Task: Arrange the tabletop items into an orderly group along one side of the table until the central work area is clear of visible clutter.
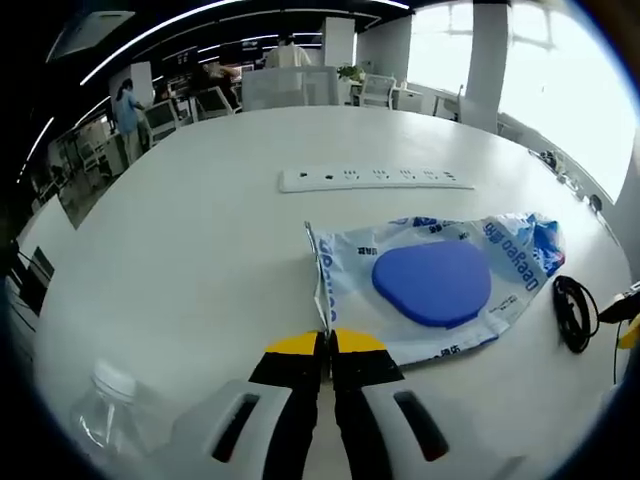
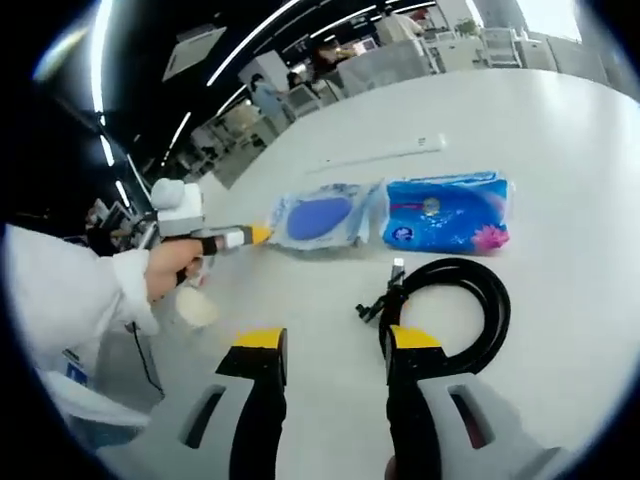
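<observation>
Clutter on the white table [image 1: 200, 230] is mid-tidy: the left gripper [image 1: 326, 345], jaws closed, pinches the edge of the clear packet [image 1: 430, 285] holding a blue disc. Next to it lies the blue wipes pack [image 2: 447, 212]. The right gripper [image 2: 325, 340] hovers, jaws spread, above the black cable [image 2: 455, 300]. Next, I judge, drag the packet sideways.

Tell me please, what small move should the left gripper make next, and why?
Probably drag the clear bag sideways toward the blue packet. The left gripper has its jaws shut on the bag's edge, and in the right gripper view the two packs already lie almost side by side, so a short pull would line them up.
</observation>
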